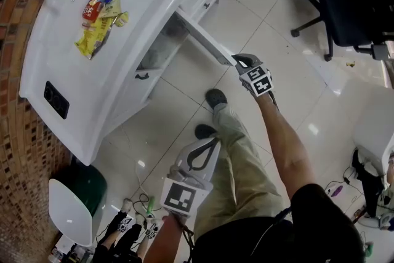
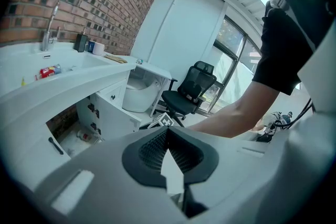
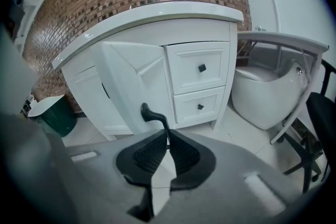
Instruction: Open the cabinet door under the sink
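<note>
Two grippers: R gripper (image 3: 167, 134) pinched on black door handle (image 3: 150, 112) at its tips to pull cabinet door (image 3: 128, 78), standing wide just beyond; L gripper (image 2: 168, 132) closed, empty, parked clear of swing.

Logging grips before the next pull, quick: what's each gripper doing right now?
Left gripper: closed, empty.
Right gripper: closed on the black handle of the open cabinet door.
</note>
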`<state>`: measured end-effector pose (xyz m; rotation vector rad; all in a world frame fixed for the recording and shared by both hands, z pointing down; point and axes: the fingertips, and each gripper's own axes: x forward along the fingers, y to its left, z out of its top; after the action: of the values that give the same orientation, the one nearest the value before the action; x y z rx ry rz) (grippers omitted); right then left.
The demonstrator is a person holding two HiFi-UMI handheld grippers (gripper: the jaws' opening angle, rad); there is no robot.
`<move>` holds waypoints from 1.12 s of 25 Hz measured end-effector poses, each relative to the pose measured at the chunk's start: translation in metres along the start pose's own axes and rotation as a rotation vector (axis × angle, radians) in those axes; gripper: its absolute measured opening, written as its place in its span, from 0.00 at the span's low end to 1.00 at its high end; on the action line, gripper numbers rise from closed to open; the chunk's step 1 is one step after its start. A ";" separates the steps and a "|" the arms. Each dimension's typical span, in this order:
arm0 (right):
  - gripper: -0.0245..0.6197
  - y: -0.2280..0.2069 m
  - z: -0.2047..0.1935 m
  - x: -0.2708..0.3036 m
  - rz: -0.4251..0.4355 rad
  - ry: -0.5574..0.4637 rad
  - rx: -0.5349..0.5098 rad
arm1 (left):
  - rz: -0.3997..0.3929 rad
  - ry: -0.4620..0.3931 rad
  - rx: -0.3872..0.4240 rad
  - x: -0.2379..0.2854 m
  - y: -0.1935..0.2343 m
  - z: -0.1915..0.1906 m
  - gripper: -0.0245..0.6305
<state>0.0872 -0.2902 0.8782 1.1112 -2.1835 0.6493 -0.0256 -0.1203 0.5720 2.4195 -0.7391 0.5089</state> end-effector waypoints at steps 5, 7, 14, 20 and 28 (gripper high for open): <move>0.05 -0.017 0.002 -0.001 0.011 -0.015 0.007 | 0.004 0.009 -0.004 0.004 0.005 0.001 0.06; 0.05 -0.027 0.003 -0.001 0.014 -0.019 0.011 | 0.003 0.009 -0.008 0.007 0.007 0.002 0.06; 0.05 -0.044 0.007 0.000 0.038 -0.012 0.006 | -0.001 0.008 -0.020 0.019 0.013 0.008 0.06; 0.06 -0.043 0.006 -0.002 0.057 -0.026 -0.016 | 0.004 -0.006 -0.016 0.027 0.019 0.020 0.06; 0.14 -0.052 0.007 -0.008 0.007 -0.017 0.013 | 0.020 -0.012 -0.012 0.018 0.025 0.023 0.06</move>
<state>0.1320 -0.3177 0.8751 1.1207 -2.2014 0.6598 -0.0224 -0.1587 0.5735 2.4081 -0.7703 0.4963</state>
